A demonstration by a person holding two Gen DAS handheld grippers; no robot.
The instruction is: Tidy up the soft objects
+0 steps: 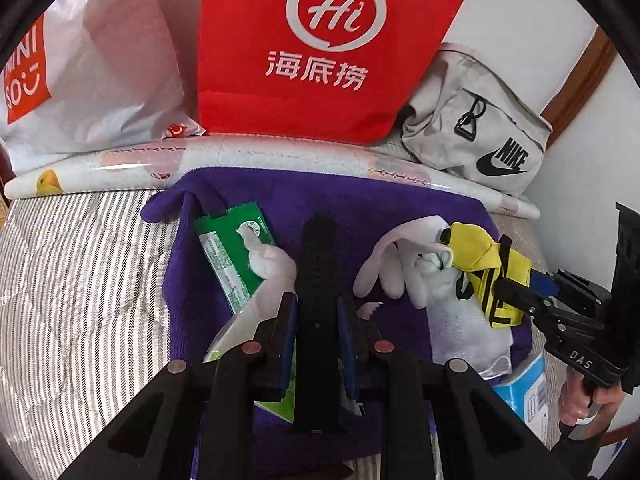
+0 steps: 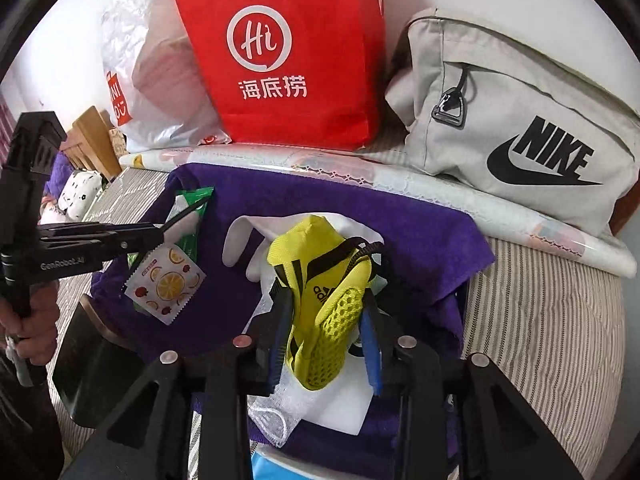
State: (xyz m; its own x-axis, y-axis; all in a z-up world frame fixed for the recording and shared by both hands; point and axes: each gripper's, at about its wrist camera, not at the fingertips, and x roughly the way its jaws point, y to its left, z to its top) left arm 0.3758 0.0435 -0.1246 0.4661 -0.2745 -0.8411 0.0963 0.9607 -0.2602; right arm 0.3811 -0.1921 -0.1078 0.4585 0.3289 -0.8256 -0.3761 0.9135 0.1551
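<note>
A purple towel [image 1: 400, 208] lies spread on the striped bed, also in the right wrist view [image 2: 360, 208]. My left gripper [image 1: 317, 312] is shut on a black strap [image 1: 318, 264] held above the towel. My right gripper [image 2: 326, 316] is shut on a yellow Adidas mesh pouch [image 2: 320, 288], seen in the left wrist view too [image 1: 488, 264]. A white glove [image 1: 384, 264] and white cloth [image 1: 460, 332] lie under the pouch. A green packet [image 1: 228, 252] lies on the towel's left part. A fruit-print sachet [image 2: 166, 284] lies near the left gripper [image 2: 156, 236].
A red paper bag [image 1: 320, 40], a white Miniso plastic bag [image 1: 80, 60] and a grey Nike bag [image 2: 520, 128] stand along the back wall behind a rolled sheet [image 1: 280, 156]. A blue box [image 1: 524, 392] sits at the towel's near right edge. A dark flat object [image 2: 92, 360] lies near left.
</note>
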